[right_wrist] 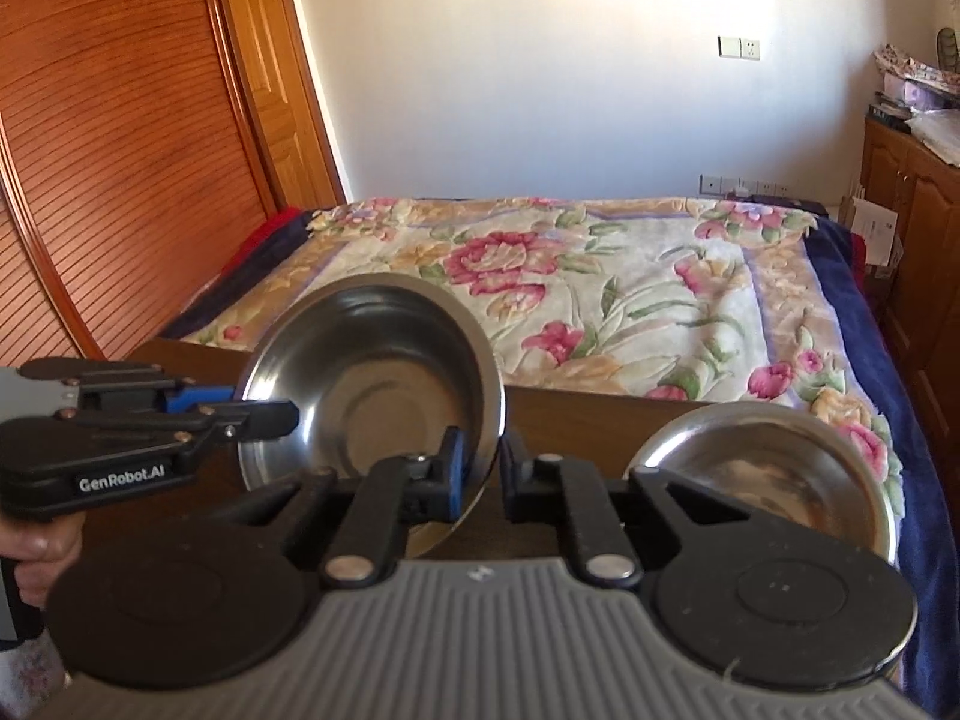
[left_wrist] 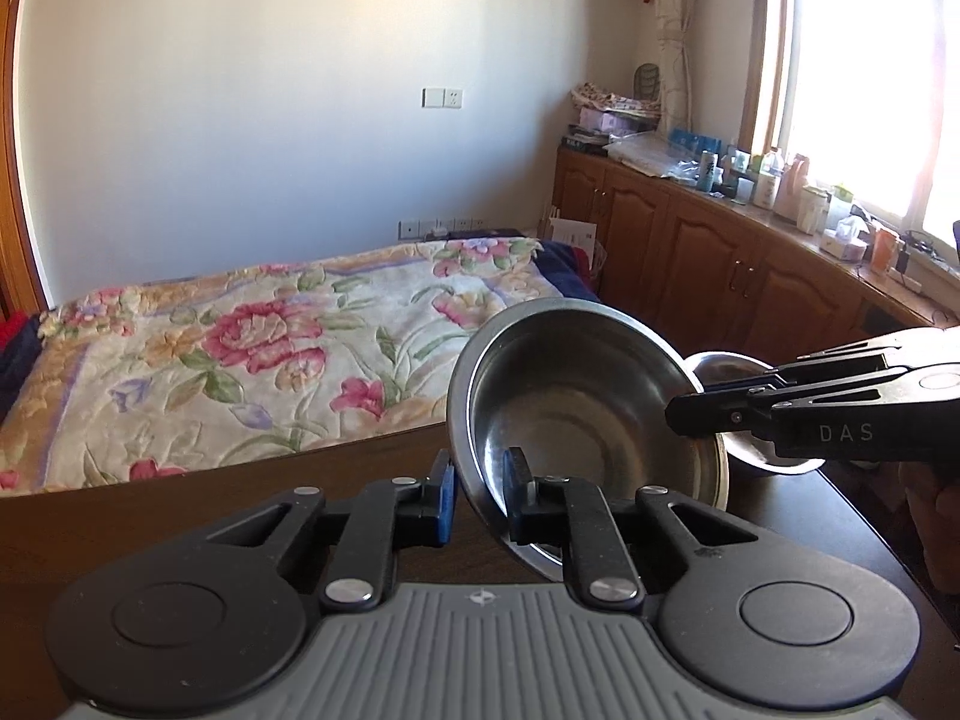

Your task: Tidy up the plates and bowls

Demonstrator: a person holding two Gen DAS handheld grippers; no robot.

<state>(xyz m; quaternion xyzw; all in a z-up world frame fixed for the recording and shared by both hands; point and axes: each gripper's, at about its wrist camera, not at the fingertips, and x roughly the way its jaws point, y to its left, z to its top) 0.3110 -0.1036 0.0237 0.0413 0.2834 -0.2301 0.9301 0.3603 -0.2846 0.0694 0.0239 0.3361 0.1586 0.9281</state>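
The large bowl (left_wrist: 576, 408) is polished steel, smooth and glossy, with reflections inside. The smaller bowl (right_wrist: 774, 474) is the same metal but looks duller. The table (left_wrist: 180, 516) is dark wood with a smooth, slightly shiny finish. Both grippers (left_wrist: 480, 495) (right_wrist: 483, 468) are matt black plastic with ribbed grey bodies.

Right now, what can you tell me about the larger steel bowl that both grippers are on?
The larger steel bowl is round, shiny metal with a rolled rim, a flat bottom and nothing inside. It is tilted above the dark wooden table. The left hand-held gripper pinches its near rim, the right hand-held gripper the opposite rim. A smaller steel bowl sits just beside it.
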